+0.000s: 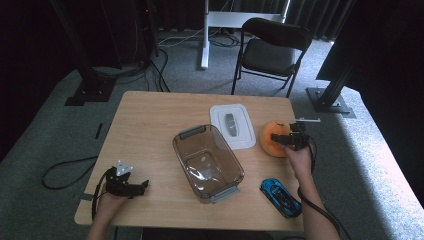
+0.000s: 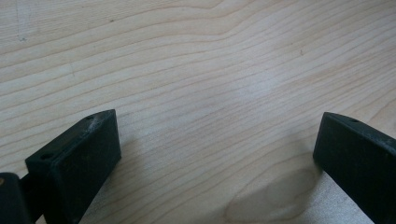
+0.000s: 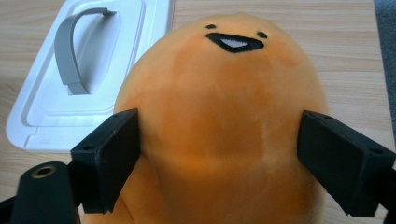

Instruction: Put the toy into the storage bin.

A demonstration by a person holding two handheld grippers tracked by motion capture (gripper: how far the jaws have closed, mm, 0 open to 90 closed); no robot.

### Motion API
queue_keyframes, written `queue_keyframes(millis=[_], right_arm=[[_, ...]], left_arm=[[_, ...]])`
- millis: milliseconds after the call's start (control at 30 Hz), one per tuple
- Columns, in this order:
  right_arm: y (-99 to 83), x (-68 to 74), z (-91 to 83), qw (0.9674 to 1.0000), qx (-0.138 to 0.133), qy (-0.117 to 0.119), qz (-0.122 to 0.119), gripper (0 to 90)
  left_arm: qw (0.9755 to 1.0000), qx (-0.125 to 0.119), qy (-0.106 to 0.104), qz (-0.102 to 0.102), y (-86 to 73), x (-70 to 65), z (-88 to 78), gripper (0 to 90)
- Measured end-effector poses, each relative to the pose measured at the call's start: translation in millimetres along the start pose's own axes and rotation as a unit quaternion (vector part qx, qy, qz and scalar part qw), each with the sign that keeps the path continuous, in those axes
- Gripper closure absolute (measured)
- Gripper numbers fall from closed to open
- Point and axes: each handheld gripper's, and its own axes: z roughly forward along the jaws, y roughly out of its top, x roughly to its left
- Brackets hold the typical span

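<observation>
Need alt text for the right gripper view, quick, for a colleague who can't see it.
The right gripper has its two black jaws on either side of an orange plush toy with a smiling face. A white lid with a grey handle lies behind it on the wooden table.

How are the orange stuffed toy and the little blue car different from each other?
The stuffed toy is round, orange and soft-looking; the toy car is long, flat, blue and glossy. The toy sits between the right gripper's jaws; the car lies apart, nearer the table edge. The toy looks bulkier. Both rest on the table, right of the clear bin.
</observation>
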Motion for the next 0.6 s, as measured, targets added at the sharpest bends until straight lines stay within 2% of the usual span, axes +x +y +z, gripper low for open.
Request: queue_keyframes(millis=[333, 367, 467, 600], right_arm=[[-10.4, 5.7, 5.0, 0.9998, 0.008, -0.009, -0.016, 20.0], [-10.4, 5.3, 4.5, 0.9999, 0.010, -0.008, -0.010, 21.1], [-9.5, 5.8, 3.3, 0.9997, 0.019, -0.005, -0.015, 27.0], [-8.7, 6.3, 0.2, 0.9995, 0.025, -0.003, -0.019, 40.0]], left_arm=[[1.0000, 0.000, 0.000, 0.000, 0.0, 0.0, 0.0, 1.2], [1.0000, 0.000, 0.000, 0.000, -0.1, -0.1, 0.0, 1.2], [1.0000, 0.000, 0.000, 0.000, -0.1, -0.1, -0.1, 1.2], [1.0000, 0.000, 0.000, 0.000, -0.1, -0.1, -0.1, 1.2]])
